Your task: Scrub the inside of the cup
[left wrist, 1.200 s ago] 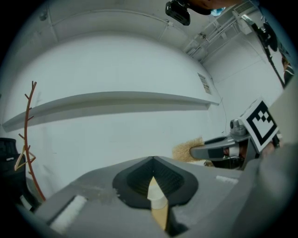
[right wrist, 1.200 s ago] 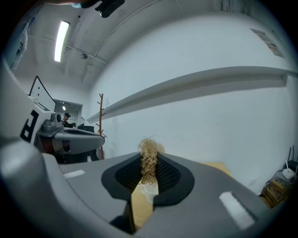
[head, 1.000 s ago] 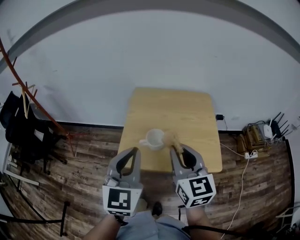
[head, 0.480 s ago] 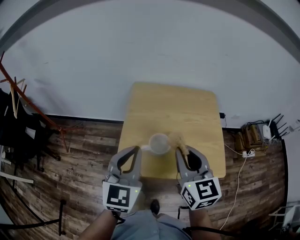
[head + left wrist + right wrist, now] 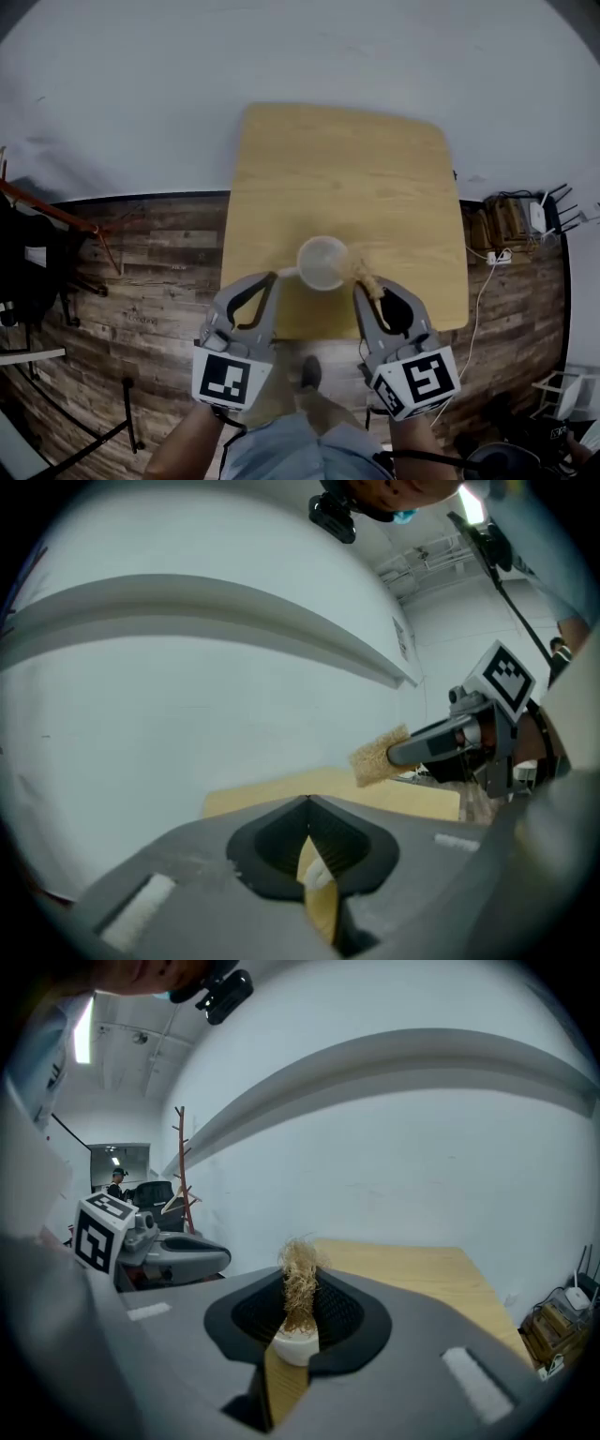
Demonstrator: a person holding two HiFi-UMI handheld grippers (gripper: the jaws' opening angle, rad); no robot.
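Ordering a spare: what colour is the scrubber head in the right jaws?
The scrubber is tan, clearest in the left gripper view.

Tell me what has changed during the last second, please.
Both grippers came lower over the table: the left gripper with the cup, the right gripper with the brush. Nothing was taken or released. Unchanged: left jaws shut on the cup's handle, brush beside the rim, outside the cup.
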